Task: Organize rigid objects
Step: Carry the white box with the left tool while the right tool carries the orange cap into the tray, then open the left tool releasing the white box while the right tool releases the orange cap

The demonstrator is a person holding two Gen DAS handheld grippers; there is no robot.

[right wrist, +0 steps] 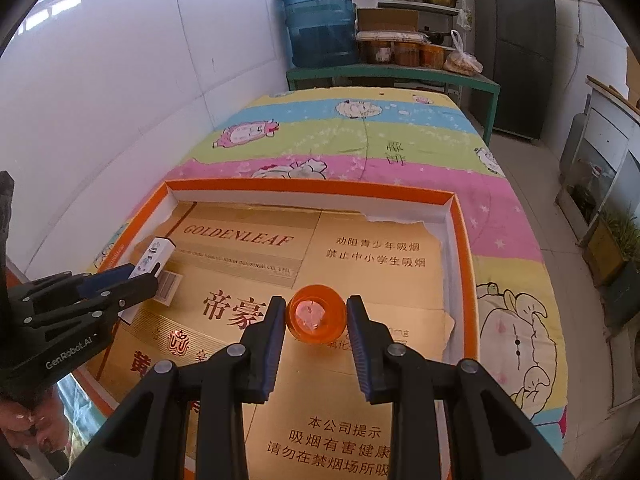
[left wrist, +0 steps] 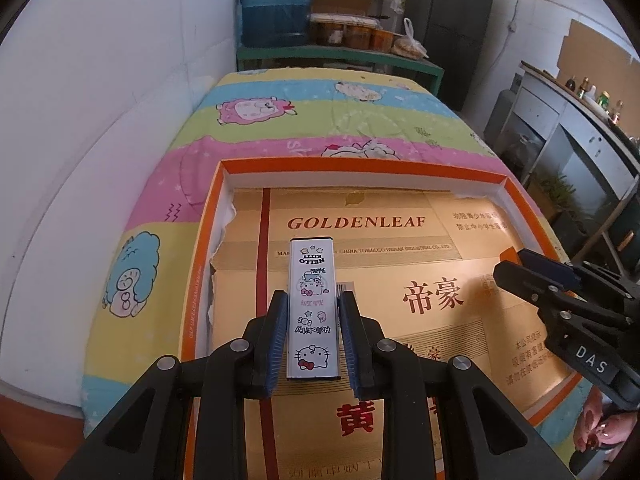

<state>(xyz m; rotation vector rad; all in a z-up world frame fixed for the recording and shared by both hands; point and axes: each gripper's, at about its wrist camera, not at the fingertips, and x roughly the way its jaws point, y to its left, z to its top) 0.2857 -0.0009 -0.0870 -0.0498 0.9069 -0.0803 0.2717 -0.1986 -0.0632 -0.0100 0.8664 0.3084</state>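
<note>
A white Hello Kitty tin case point(left wrist: 311, 308) lies between the blue pads of my left gripper point(left wrist: 313, 300), over the gold cardboard lining of the orange tray point(left wrist: 360, 166). The pads stand close on both sides with slim gaps, so a grip is unclear. The case also shows in the right wrist view point(right wrist: 154, 255), in the left gripper point(right wrist: 136, 276). A small orange translucent cup point(right wrist: 316, 314) sits between the pads of my right gripper point(right wrist: 316, 308), touching the left pad, a small gap at the right. The right gripper shows in the left wrist view point(left wrist: 520, 264).
The tray point(right wrist: 312, 186) lies on a cartoon-print sheet point(right wrist: 360, 136) over a table against a white wall on the left. Behind it stand a green shelf with a blue water jug point(right wrist: 320, 20) and food jars. A dark fridge point(right wrist: 516, 40) stands at the back right.
</note>
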